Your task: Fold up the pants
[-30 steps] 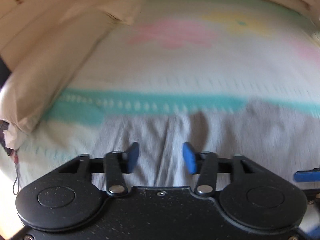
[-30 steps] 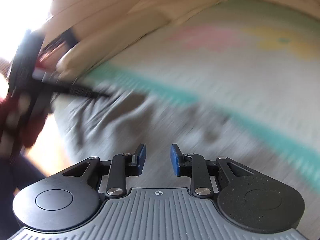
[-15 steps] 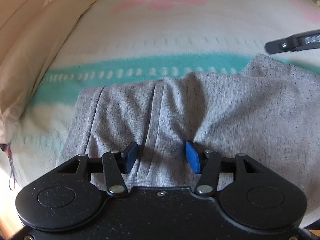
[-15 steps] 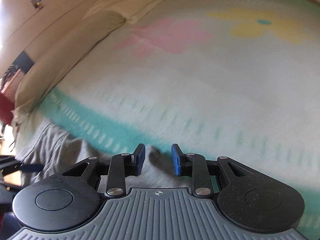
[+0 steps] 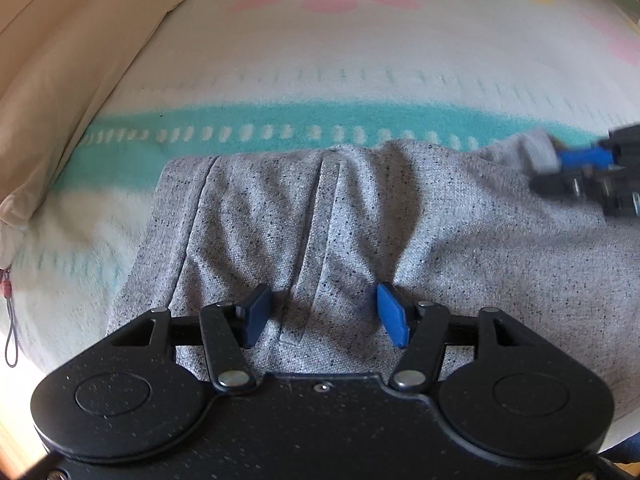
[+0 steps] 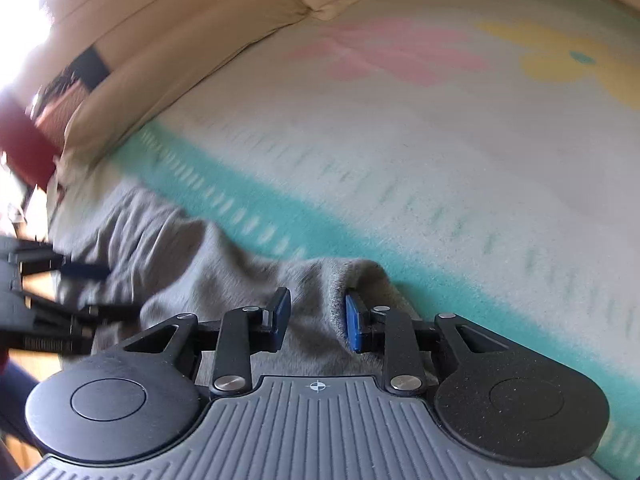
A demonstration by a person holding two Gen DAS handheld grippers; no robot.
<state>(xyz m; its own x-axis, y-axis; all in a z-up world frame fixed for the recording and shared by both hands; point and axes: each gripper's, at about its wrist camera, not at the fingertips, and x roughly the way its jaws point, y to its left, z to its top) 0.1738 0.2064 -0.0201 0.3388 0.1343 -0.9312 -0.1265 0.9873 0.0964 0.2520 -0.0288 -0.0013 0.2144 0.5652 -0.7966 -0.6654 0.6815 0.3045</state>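
Note:
Grey speckled pants point(image 5: 360, 220) lie creased on a flowered blanket point(image 5: 360, 60), their far edge along its teal stripe. My left gripper point(image 5: 322, 308) hangs just over the cloth near the left end. Its jaws are opening and stand either side of a flat seam strip, without pressing it. My right gripper point(image 6: 318, 312) is at the pants' right corner point(image 6: 352, 276), where a raised fold of grey cloth sits between its blue pads point(image 6: 352, 320) with gaps showing. That gripper point(image 5: 580, 160) also shows blurred at the right edge of the left wrist view.
A beige pillow point(image 5: 80, 60) runs along the blanket's left side. The blanket's pink and yellow flowers point(image 6: 400, 56) lie beyond the teal stripe point(image 6: 280, 208). A blurred red shape point(image 6: 24, 140) and my left gripper's dark frame point(image 6: 60, 300) fill the left edge of the right wrist view.
Both grippers have sunk toward the pants. The right one has travelled along the pants to their right corner. The left one has tilted down and its jaws stand slightly wider.

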